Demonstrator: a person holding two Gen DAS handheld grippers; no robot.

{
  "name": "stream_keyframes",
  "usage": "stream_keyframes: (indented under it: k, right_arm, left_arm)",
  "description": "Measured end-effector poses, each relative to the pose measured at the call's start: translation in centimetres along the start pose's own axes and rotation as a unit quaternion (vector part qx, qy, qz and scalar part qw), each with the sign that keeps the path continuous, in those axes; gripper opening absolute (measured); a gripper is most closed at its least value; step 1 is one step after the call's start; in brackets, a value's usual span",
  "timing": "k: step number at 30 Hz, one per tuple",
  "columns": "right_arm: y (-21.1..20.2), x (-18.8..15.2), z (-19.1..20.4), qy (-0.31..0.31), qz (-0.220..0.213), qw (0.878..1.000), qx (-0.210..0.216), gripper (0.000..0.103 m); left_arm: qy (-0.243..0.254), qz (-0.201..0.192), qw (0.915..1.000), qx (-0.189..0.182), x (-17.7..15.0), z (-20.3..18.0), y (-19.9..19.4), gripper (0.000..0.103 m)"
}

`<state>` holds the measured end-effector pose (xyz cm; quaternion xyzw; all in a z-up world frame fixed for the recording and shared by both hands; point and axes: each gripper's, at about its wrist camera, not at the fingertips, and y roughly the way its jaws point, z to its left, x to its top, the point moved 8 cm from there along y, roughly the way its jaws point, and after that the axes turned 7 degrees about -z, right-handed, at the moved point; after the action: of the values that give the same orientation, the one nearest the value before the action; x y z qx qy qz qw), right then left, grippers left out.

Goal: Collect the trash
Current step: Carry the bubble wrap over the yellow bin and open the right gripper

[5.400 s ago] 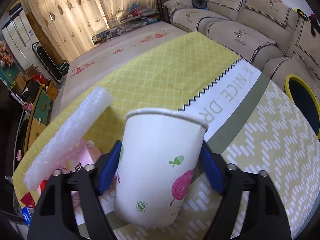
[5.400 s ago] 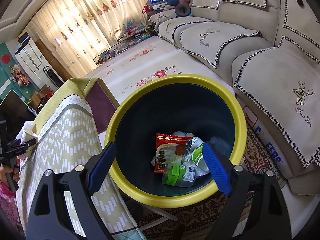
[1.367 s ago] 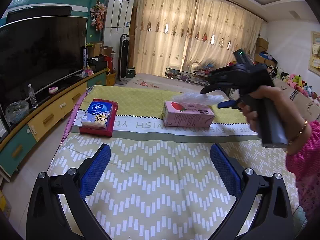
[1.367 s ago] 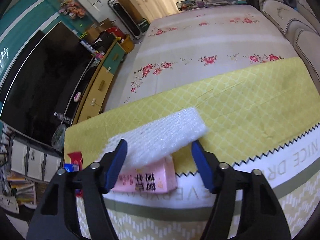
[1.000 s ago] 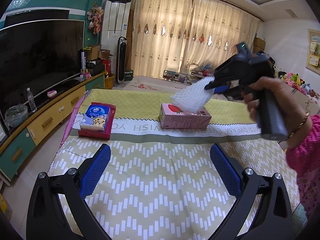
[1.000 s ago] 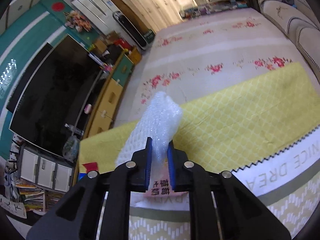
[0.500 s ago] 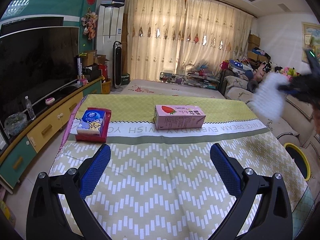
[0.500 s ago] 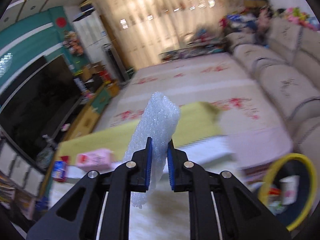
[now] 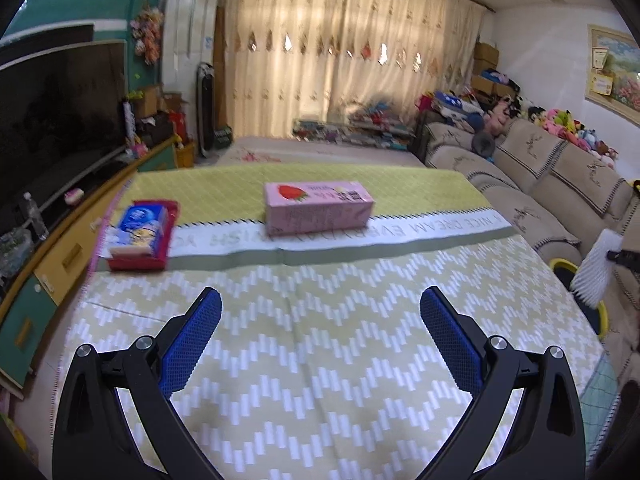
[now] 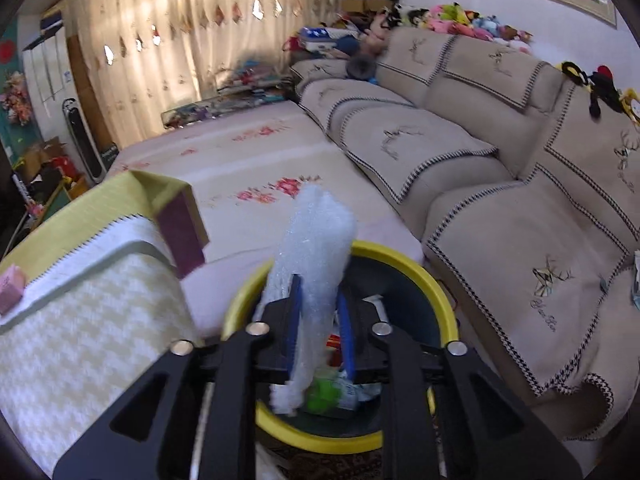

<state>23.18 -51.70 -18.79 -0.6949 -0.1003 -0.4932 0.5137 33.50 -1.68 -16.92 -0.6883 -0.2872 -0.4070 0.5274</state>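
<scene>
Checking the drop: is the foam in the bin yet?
Not yet. The foam is clamped in the right claw, held over the open bin, where other trash already lies.

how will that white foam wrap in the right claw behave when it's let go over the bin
The foam wrap looks very light: it stands above the right claw without drooping, so it may drift rather than drop straight. It seems soft, since the closed claw pinches it narrow. It is long against the yellow bin, so one end could catch on the rim.
</scene>
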Motion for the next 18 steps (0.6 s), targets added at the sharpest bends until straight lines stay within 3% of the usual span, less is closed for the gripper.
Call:
stream_keyframes:
  k: [1,2,8,15,18]
  right_arm:
    - [0.2,-0.1,-0.3,0.001,-0.002,1.000,-0.004,0.040]
    - [0.4,-0.2,-1.0,0.003,-0.006,1.000,-0.008,0.043]
    - [0.4,-0.8,-1.2,0.019,-0.015,1.000,0.009,0.051]
    - [0.3,-1.0,0.9,0.013,-0.008,0.999,0.035,0.052]
    - [0.2,-0.8,1.5,0.007,-0.009,0.999,0.039,0.052]
  left_arm:
    - [0.004,0.007,1.0000,-0.005,0.1,-0.4,0.2,0.098]
    - [0.009,0.011,0.9999,-0.008,0.3,-0.7,0.3,0.098]
    - [0.030,0.018,0.9992,-0.020,2.8,-0.9,2.0,0.098]
    - [0.048,0.037,0.9976,-0.032,5.1,0.6,7.5,0.098]
    - [0.079,0.040,0.9954,-0.036,6.4,0.6,9.9,0.098]
